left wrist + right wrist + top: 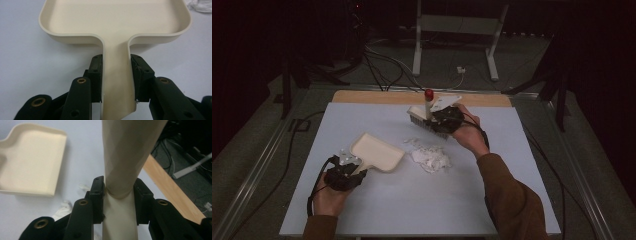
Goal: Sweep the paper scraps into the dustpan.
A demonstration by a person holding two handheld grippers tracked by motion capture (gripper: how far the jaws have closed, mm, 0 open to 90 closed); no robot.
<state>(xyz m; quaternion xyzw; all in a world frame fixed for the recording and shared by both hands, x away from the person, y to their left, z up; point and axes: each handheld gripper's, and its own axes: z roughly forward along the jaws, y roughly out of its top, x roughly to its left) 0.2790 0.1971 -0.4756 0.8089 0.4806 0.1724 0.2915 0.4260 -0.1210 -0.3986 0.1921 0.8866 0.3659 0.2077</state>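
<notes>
A cream dustpan (378, 151) lies flat on the white table at front left, its mouth toward a small pile of white paper scraps (430, 158). My left gripper (358, 173) is shut on the pan's flat handle; in the left gripper view the pads clamp the handle (116, 75) from both sides. My right gripper (433, 122) sits behind the scraps, shut on a cream brush handle (130, 152) with a red tip (429, 93). The brush head (418, 119) with grey bristles hangs above the table, just beyond the scraps.
The table (422, 210) has a wooden strip (377, 96) along its far edge. Beyond it are floor cables and a white stand frame (456, 30). The right gripper view shows the dustpan (32, 162) at left and scraps (64, 208) below the jaws.
</notes>
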